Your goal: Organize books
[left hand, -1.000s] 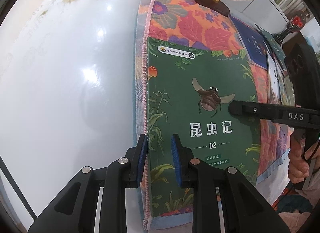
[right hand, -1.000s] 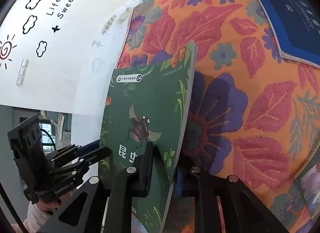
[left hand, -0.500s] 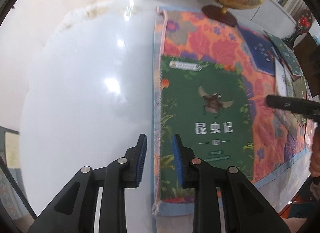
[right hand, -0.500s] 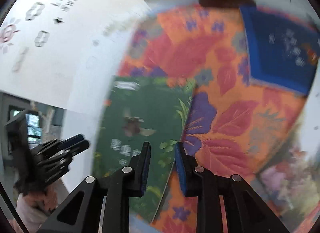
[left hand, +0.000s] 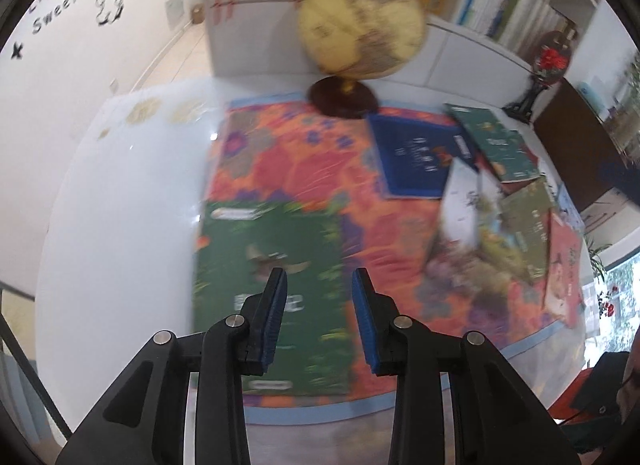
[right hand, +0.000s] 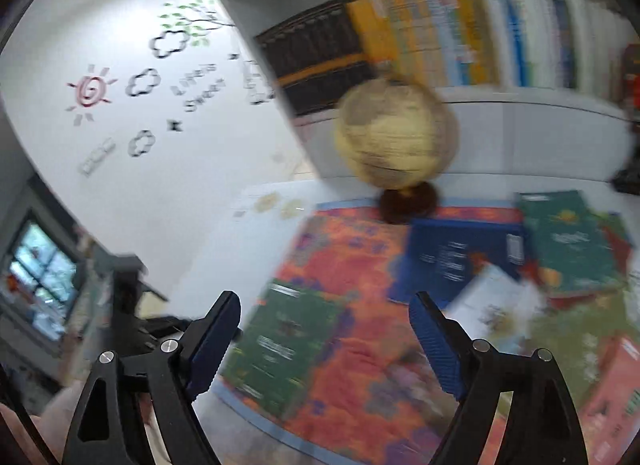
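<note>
A green insect book (left hand: 236, 265) lies flat at the left front of the flowered mat (left hand: 288, 169); it also shows in the right wrist view (right hand: 288, 337). My left gripper (left hand: 319, 285) is open and empty, raised above it. My right gripper (right hand: 324, 309) is wide open and empty, high above the mat. A blue book (left hand: 412, 157) (right hand: 456, 253), another green book (left hand: 492, 141) (right hand: 572, 241), a white book (left hand: 464, 205) and several more lie scattered at the right. Both views are blurred.
A globe (left hand: 360, 25) on a dark base (left hand: 342, 99) stands at the mat's back edge. Bookshelves (right hand: 440, 33) full of books line the wall behind. A white tabletop (left hand: 120, 193) lies left of the mat. A dark ornament stand (left hand: 528, 97) is at the back right.
My right gripper let go of the green book, which now lies flat, and opened wide. Both grippers pulled back and up, the left one opening a little.
</note>
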{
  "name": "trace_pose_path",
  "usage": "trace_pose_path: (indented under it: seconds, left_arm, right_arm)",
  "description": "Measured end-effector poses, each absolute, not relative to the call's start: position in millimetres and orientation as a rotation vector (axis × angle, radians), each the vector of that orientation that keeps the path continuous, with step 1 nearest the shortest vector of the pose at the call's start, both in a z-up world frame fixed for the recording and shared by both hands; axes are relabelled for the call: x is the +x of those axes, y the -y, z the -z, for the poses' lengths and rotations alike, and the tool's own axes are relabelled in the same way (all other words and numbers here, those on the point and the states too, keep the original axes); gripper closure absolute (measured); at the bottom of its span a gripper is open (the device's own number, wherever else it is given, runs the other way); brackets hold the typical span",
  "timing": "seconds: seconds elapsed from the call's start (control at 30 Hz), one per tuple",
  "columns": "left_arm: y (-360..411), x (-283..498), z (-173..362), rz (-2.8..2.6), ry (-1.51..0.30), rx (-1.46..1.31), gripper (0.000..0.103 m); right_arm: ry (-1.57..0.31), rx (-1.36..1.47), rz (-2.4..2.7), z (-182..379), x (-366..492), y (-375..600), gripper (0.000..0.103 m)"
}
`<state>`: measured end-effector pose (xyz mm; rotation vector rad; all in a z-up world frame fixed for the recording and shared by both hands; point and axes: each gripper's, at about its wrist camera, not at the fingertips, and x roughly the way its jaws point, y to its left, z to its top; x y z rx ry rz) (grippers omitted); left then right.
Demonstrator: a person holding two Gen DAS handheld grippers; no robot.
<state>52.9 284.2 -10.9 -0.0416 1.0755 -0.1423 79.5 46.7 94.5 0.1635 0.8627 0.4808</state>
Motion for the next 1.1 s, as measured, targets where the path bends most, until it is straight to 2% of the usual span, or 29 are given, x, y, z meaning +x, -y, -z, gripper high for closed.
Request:
trace_pose_path:
  seconds: [0.13, 0.37, 0.8, 1.1]
  left_arm:
    - [-237.6, 55.6, 0.4, 0.206, -1.06, -0.022, 0.072]
    - [-145.5, 66.2, 10.1, 0.338, -1.108, 0.032, 0.072]
    - [48.1, 64.2, 84.6, 0.555, -1.279, 0.105, 0.071]
    - [116.5, 53.4, 133.5, 0.649, -1.386, 0.136, 0.071]
  right_arm:
    - [-0.915, 0.029, -0.344, -70.4, 45.8, -5.8, 0.019]
    - [-1.044, 0.185, -0.219, -9.4, 4.2, 101.8, 0.022]
    - [-1.136, 0.449, -0.03, 74.2, -13.1, 275.0, 0.022]
    - [-1.172, 0.536, 0.012, 117.5, -8.1, 341.0, 0.022]
